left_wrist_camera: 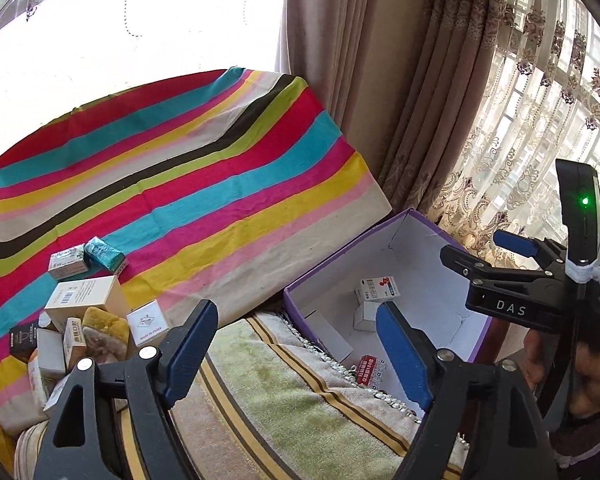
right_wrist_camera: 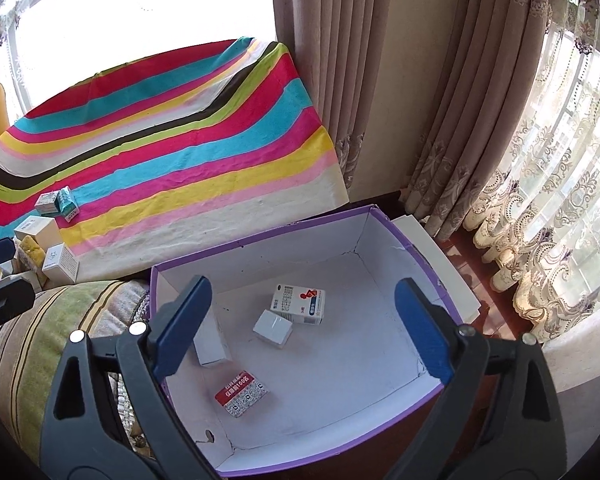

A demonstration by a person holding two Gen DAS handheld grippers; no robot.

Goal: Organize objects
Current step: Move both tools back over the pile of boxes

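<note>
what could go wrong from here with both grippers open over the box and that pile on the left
1. The purple box sits at the edge of the striped cushion over bare floor; a nudge from the right gripper might tip it.
2. The small boxes lie heaped against a yellow sponge; the left gripper may topple neighbours when picking one.

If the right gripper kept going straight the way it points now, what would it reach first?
Probably the small plain white box on the floor of the purple storage box, seen between the open, empty right gripper. Depth is hard to judge; the printed white carton lies just behind it.
</note>
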